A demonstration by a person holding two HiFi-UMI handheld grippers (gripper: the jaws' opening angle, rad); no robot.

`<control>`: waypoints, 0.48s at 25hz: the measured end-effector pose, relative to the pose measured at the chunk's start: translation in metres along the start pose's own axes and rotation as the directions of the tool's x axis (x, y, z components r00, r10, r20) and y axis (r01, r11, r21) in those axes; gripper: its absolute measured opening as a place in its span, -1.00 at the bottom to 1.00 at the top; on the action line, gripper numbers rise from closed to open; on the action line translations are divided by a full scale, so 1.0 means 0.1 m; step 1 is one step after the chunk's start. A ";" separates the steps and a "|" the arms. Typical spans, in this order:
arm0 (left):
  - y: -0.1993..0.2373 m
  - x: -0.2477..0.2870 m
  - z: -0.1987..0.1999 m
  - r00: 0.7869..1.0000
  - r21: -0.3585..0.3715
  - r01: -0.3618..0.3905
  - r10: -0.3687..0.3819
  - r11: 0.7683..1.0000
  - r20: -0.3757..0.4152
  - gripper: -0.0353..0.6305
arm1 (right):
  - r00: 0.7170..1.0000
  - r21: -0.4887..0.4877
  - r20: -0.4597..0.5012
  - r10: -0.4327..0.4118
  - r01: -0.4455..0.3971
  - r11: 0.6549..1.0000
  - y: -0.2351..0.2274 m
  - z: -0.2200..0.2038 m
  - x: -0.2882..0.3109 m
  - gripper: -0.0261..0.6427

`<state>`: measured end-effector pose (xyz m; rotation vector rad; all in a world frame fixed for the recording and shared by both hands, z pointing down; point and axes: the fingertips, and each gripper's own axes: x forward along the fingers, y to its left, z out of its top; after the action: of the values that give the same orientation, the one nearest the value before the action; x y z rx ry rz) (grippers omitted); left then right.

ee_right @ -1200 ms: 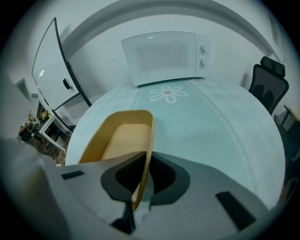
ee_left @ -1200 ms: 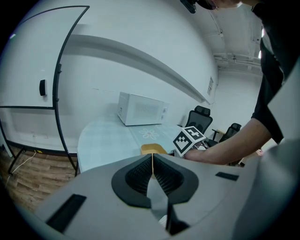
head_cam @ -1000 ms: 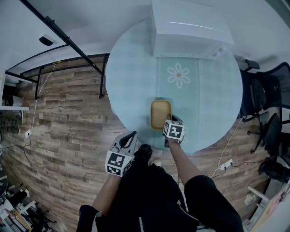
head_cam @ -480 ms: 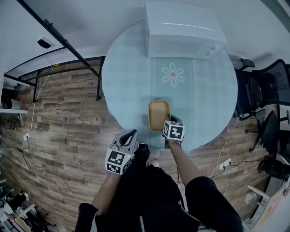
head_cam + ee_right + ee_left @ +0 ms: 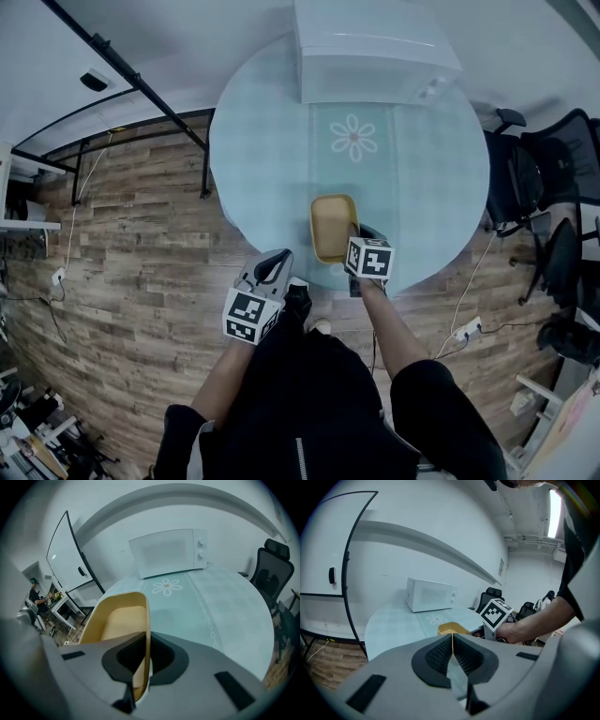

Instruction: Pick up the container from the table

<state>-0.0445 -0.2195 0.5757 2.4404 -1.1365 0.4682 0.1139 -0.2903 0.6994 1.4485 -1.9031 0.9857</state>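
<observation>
R gripper (image 5: 359, 240) pinching container (image 5: 332, 227) rim | looks lifted clear of table (image 5: 262, 159) | L gripper (image 5: 274, 268) pressed together, empty | pickup abt done

The right gripper (image 5: 353, 236) is coming up now, carrying the yellow container (image 5: 330, 225) by its side wall, and the container is leaving the round table (image 5: 258, 169). The left gripper (image 5: 277, 262) is edging forward, closer to the table's rim.
</observation>
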 end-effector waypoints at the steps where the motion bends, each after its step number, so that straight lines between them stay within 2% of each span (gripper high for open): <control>1: -0.03 0.00 0.00 1.000 0.005 0.004 -0.004 1.000 0.001 -0.84 | 1.000 0.002 0.002 0.005 -0.005 1.000 0.01 -0.01 -0.05 -0.84; 12: -0.39 -0.12 0.09 0.999 0.052 0.013 -0.015 0.999 0.042 -0.84 | 0.999 0.010 0.035 0.036 -0.036 0.999 0.00 -0.15 -0.55 -0.84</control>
<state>-0.0207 -0.1935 0.5542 2.5126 -1.1372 0.4491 0.1288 -0.2469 0.6655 1.4513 -1.9581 0.9950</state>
